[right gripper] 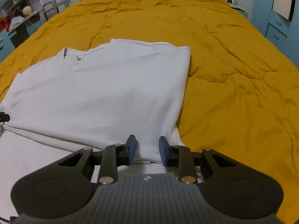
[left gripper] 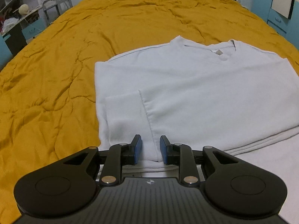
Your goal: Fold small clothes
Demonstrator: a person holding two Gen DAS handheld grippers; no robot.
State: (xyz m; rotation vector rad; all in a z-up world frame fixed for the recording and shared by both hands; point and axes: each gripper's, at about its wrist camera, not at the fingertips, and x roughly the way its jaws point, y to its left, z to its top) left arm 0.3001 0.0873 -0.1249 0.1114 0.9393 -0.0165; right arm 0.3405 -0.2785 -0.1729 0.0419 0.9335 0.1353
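A white T-shirt (left gripper: 186, 93) lies on the yellow quilt, collar at the far end, with both sides folded in and a sleeve lying on top at the near left. It also shows in the right wrist view (right gripper: 102, 93). My left gripper (left gripper: 150, 149) is open, its blue pads on either side of the shirt's near left hem. My right gripper (right gripper: 146, 150) is open over the near right hem, fabric lying between the pads. The tip of the left gripper (right gripper: 3, 117) shows at the left edge of the right wrist view.
The yellow quilt (left gripper: 56, 74) covers the whole bed. Shelves and a metal chair (left gripper: 54, 5) stand at the far left. Blue drawers (right gripper: 276, 28) and a hanging white sheet are at the far right.
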